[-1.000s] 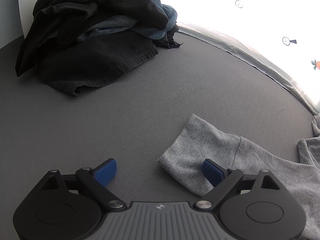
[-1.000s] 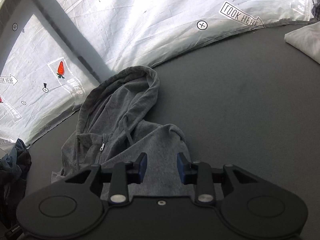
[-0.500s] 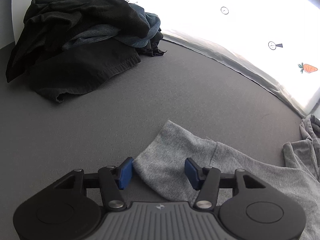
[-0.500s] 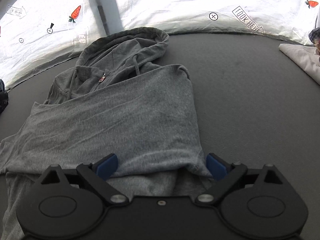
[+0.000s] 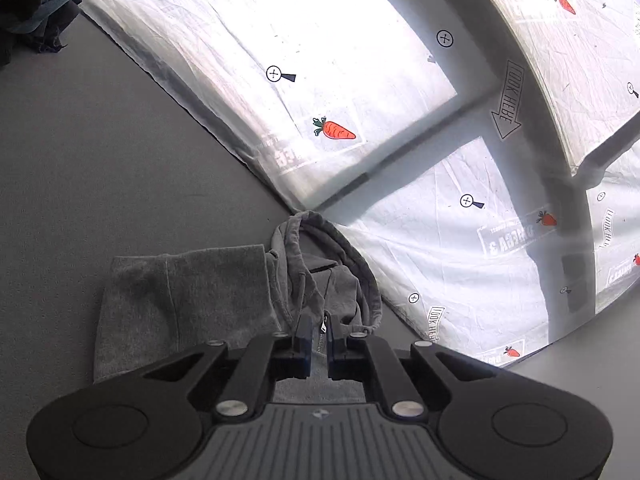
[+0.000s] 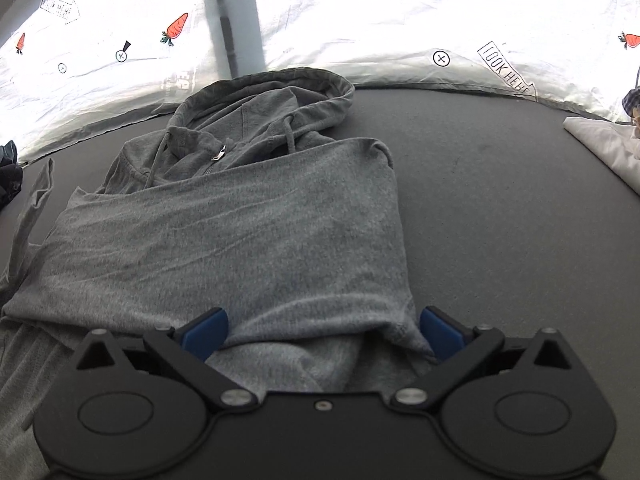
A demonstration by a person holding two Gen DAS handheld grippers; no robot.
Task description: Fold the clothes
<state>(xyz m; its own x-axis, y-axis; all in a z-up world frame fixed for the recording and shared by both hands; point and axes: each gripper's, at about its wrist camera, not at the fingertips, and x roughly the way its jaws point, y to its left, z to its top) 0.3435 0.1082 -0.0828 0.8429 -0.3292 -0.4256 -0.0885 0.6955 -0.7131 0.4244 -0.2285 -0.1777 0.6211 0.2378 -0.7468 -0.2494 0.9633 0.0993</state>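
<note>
The left claw [image 5: 319,336] is pinching the grey cotton zip hoodie [image 6: 256,240] near the desk's [image 6: 500,208] back edge, while the right claw [image 6: 322,330] is gaping wide over its folded sleeve.

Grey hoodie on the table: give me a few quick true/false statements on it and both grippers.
1. The right gripper is open, its blue pads either side of a fold in the grey hoodie. True.
2. The left gripper is wide open. False: its fingers are nearly shut, with hoodie fabric between them.
3. The hood lies at the curtain end of the table. True.
4. The white cloth lies on top of the hoodie. False: it lies apart, at the right edge.
</note>
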